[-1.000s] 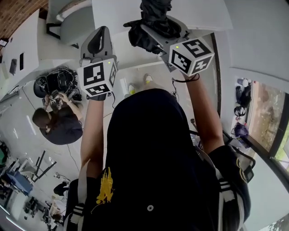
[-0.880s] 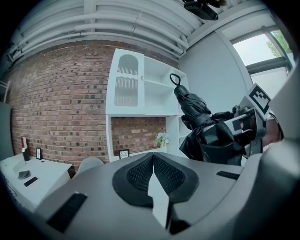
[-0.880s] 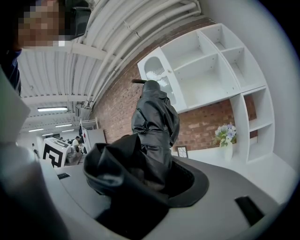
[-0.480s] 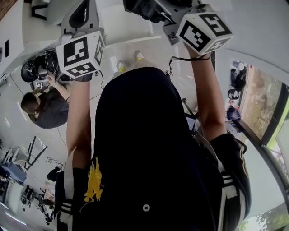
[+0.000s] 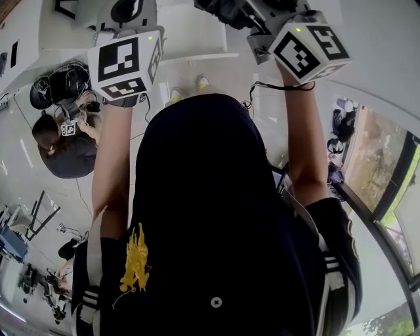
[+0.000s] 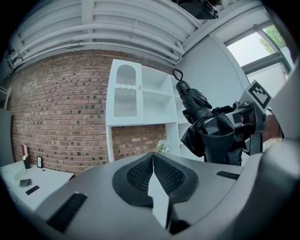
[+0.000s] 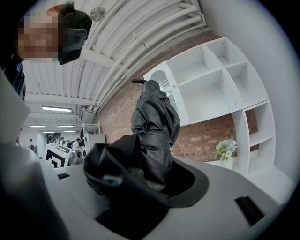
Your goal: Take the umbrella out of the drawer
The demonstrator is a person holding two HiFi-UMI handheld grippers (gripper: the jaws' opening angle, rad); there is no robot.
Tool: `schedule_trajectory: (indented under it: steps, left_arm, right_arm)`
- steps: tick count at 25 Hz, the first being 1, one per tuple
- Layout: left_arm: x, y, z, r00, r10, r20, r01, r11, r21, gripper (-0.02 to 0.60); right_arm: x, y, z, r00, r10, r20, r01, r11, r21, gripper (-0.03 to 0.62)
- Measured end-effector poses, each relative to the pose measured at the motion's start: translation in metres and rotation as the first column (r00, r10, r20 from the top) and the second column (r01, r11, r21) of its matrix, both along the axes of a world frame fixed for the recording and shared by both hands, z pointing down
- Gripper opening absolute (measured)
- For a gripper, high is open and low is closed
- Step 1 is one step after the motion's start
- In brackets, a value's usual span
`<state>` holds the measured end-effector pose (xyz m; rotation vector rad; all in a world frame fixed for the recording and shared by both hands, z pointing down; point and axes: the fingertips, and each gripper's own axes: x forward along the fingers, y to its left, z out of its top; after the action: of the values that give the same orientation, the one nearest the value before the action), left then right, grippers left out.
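The black folded umbrella [image 7: 153, 123] stands upright between the jaws of my right gripper [image 7: 140, 176], which is shut on its bunched fabric. In the left gripper view the same umbrella [image 6: 206, 129] hangs in the air at the right, strap loop on top, with the right gripper's marker cube [image 6: 258, 95] beside it. My left gripper [image 6: 153, 161] is shut with its pads touching and nothing between them. In the head view both marker cubes [image 5: 125, 62] [image 5: 308, 49] are raised in front of the person, and the umbrella [image 5: 226, 8] shows at the top edge. No drawer is in view.
A white shelf unit [image 6: 140, 98] stands against a brick wall [image 6: 61, 112], with a small flower bunch [image 6: 162, 146] on it. A white table [image 6: 28, 180] with small items is at the left. Another person [image 5: 62, 147] crouches on the floor at the left. Windows [image 5: 387, 177] run along the right.
Both grippers have risen toward the top of the head view, the right one carrying the umbrella with it. The umbrella is now mostly cut off by the top edge there.
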<state>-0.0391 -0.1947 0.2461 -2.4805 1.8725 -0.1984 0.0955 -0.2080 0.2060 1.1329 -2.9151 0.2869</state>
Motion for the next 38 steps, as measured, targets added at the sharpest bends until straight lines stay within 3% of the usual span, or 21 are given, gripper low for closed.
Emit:
schedule_trajectory:
  steps: [38]
  left_arm:
    - [-0.004, 0.008, -0.011, 1.000, -0.013, 0.003, 0.013, 0.999, 0.035, 0.020]
  right_arm:
    - [-0.001, 0.009, -0.008, 1.000, 0.005, -0.031, -0.004, 0.999, 0.040, 0.276]
